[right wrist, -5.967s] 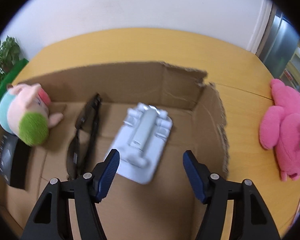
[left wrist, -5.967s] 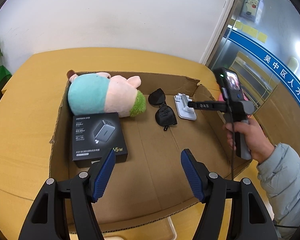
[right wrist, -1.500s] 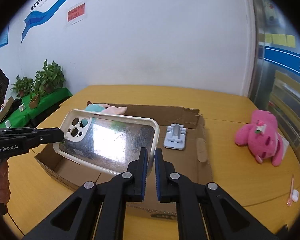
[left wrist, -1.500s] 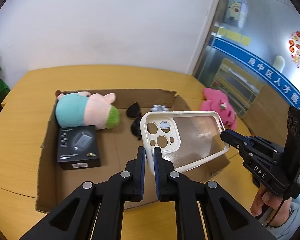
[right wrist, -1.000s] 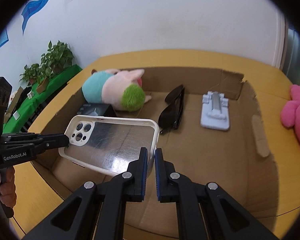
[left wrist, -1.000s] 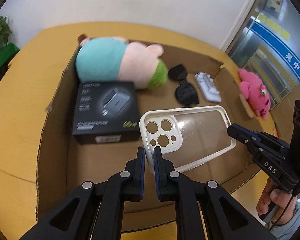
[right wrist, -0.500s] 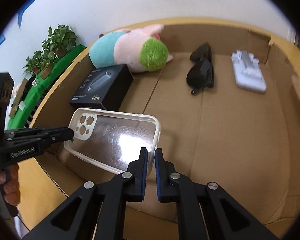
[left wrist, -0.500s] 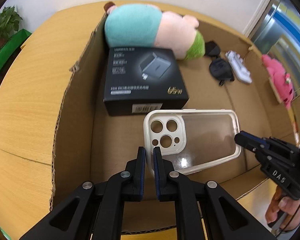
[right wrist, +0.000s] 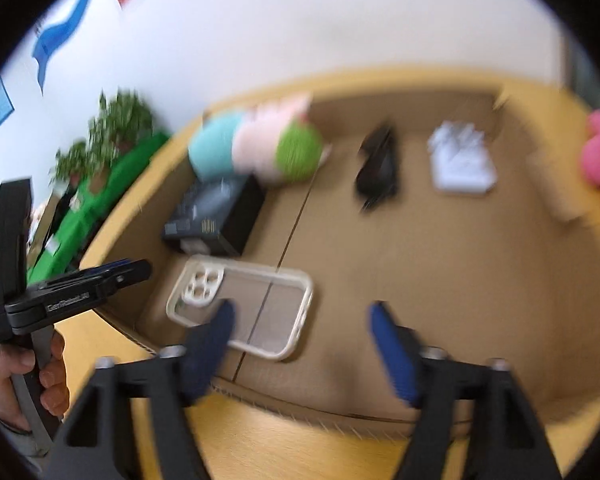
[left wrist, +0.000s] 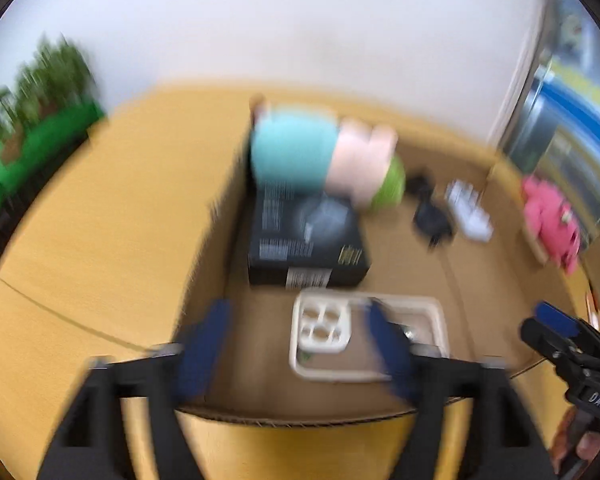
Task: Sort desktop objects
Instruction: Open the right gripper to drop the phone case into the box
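Observation:
A clear phone case with a cream rim [left wrist: 364,340] [right wrist: 240,308] lies flat on the floor of the cardboard box [left wrist: 220,264] [right wrist: 440,280], near its front wall. My left gripper [left wrist: 296,348] is open and empty just above the case. My right gripper [right wrist: 300,344] is open and empty over the box's front edge, right of the case. Both views are blurred by motion. Each gripper also shows in the other's view, at the far edge.
Inside the box lie a black charger box [left wrist: 308,248] [right wrist: 216,216], a pig plush [left wrist: 324,160] [right wrist: 256,144], black sunglasses [left wrist: 430,212] [right wrist: 376,168] and a white phone stand [left wrist: 470,212] [right wrist: 460,160]. A pink plush [left wrist: 552,216] lies on the table right of the box.
Both grippers have opened and let go of the phone case, which now lies on the box floor. Both grippers have pulled back and upward.

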Demonstrator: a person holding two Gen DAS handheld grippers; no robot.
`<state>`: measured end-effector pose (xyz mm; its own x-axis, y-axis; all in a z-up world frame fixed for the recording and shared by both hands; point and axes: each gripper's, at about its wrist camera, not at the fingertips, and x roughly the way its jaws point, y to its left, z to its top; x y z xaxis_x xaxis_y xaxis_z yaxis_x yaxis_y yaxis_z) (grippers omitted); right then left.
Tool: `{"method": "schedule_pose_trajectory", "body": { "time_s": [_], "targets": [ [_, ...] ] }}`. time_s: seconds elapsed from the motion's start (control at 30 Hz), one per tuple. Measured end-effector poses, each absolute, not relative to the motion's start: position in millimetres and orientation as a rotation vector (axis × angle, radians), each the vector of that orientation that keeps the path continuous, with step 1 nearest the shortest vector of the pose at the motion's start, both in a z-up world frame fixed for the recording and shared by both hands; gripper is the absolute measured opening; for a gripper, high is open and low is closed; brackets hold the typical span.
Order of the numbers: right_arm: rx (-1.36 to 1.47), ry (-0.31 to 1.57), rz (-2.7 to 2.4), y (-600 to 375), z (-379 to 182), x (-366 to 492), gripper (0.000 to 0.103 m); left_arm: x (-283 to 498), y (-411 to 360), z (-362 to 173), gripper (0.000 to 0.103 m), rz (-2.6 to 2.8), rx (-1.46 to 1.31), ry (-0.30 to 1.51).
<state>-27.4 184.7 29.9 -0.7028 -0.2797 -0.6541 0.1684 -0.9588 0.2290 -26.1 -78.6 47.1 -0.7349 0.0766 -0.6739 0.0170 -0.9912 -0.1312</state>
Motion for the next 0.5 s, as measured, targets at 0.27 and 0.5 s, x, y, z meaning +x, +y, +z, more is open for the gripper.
{"method": "schedule_pose_trajectory", "body": {
  "time_s": [0.27, 0.5],
  "targets": [
    [0.942, -0.111, -2.848, 207.8, 10.1, 2.9, 0.083, 9.9, -30.4, 16.8, 0.103, 2.992, -0.808, 0.13],
    [0.805, -0.002, -2.953, 196.7, 3.5, 16.0, 0.086, 14.3, -23.4, 2.0, 0.103, 3.018, -0.683, 0.049]
  ]
}}
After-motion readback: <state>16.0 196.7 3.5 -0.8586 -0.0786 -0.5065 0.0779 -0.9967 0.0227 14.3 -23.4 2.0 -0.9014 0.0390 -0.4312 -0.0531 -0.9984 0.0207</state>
